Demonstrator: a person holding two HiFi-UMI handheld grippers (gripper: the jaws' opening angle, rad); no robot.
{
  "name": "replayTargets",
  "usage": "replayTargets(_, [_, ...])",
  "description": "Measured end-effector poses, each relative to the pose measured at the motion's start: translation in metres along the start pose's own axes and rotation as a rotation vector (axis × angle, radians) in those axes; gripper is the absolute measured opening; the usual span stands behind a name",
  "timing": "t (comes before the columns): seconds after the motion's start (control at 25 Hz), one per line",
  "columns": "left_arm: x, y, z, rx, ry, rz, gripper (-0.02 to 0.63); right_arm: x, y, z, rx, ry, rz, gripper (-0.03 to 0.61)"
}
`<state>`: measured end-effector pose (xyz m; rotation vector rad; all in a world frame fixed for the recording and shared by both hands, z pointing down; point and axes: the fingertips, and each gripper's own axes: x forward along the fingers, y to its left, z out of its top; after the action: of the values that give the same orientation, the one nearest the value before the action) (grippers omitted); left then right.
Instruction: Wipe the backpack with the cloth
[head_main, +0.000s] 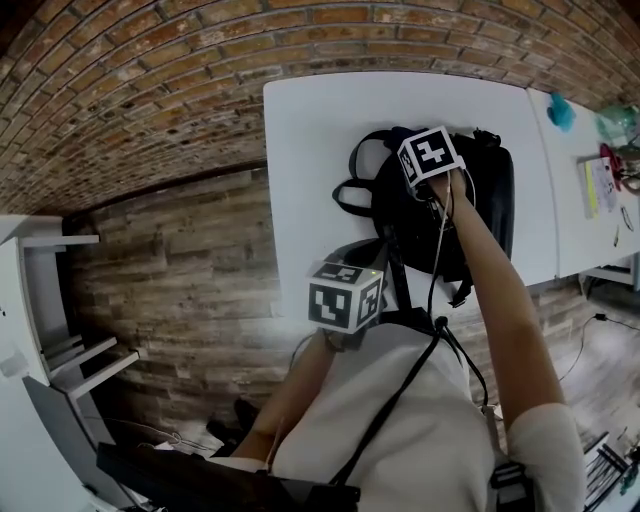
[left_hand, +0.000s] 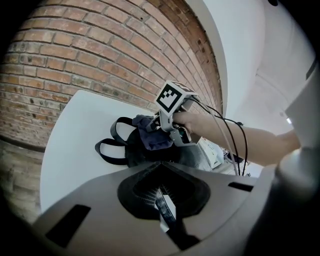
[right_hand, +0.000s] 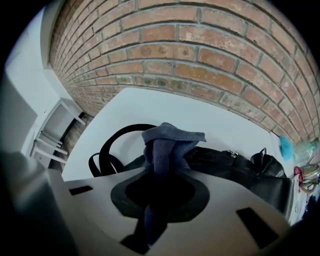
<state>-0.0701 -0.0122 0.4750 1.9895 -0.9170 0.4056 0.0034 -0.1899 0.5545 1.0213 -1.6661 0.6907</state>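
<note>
A black backpack lies flat on the white table, its carry loops toward the left. My right gripper is over the bag's upper left part, shut on a blue-grey cloth that bunches out of the jaws onto the backpack. In the left gripper view the cloth rests against the bag under the right gripper. My left gripper sits near the table's front edge. Its jaws are closed on a thin dark strap that leads from the bag.
A brick wall runs behind the table. A second white table adjoins on the right, carrying a teal object and papers. A white shelf unit stands at the left on the wooden floor. Cables hang along the person's right arm.
</note>
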Motion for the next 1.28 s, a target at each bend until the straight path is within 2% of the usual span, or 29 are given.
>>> replayTargets(0.48, [0.0, -0.001, 0.001, -0.007, -0.003, -0.004, 0.005, 0.003, 0.01, -0.015, -0.024, 0.092, 0.024, 0.047])
replayTargets(0.76, [-0.003, 0.001, -0.002, -0.011, -0.007, -0.004, 0.005, -0.001, 0.025, -0.032, -0.054, 0.147, 0.075, 0.047])
replayTargets(1.28, [-0.007, -0.001, -0.011, -0.009, 0.0, -0.011, 0.005, -0.013, 0.047, -0.059, -0.071, 0.174, 0.126, 0.047])
